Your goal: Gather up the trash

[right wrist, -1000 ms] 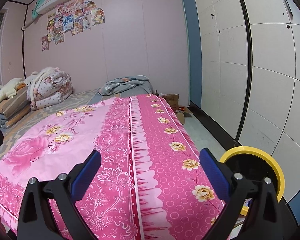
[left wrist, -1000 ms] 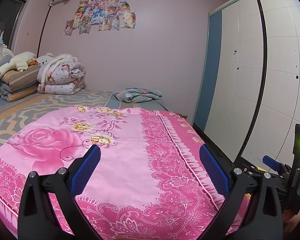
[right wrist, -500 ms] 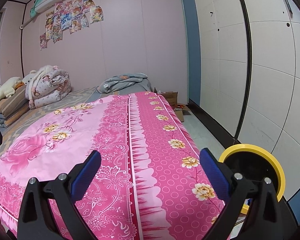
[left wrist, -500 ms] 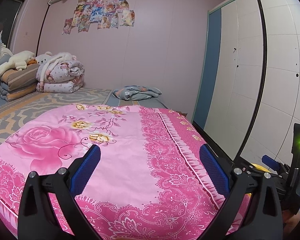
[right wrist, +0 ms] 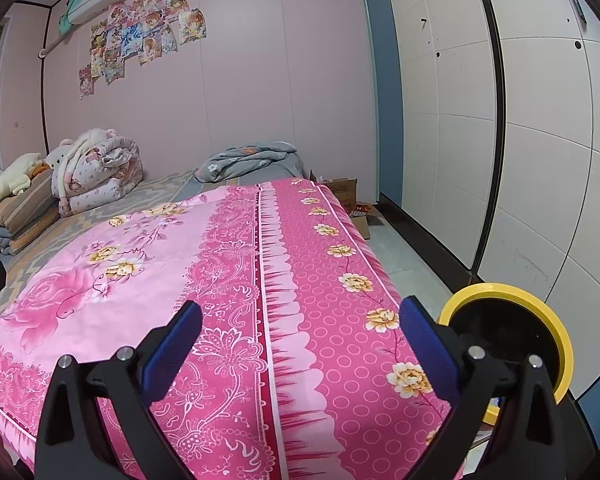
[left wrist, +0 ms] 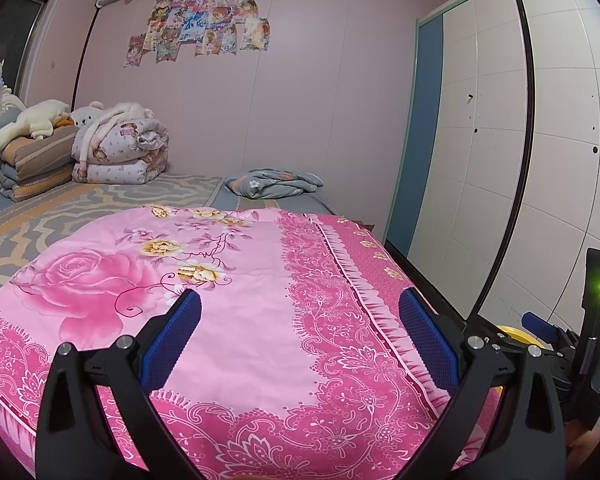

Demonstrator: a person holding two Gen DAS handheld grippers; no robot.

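Both views sit a touch higher and nearer the pink quilt (left wrist: 236, 312) than a second ago, so more of the far wall shows; nothing on the bed shifts. Left gripper (left wrist: 300, 332) hovers over the quilt, jaws wide apart and empty. Right gripper (right wrist: 300, 332) does the same near the bed's edge, spread and holding nothing. Trash? Best candidate is the wrapper litter by the cardboard box (right wrist: 348, 196) on the floor, between bed and wardrobe (right wrist: 540, 140), well apart from both grippers. Looks light, thin, crinkly, likely slippery, so pinch a raised fold rather than a flat face. Yellow-rimmed bin (right wrist: 504, 336) waits just beside the right gripper, mouth toward the camera.
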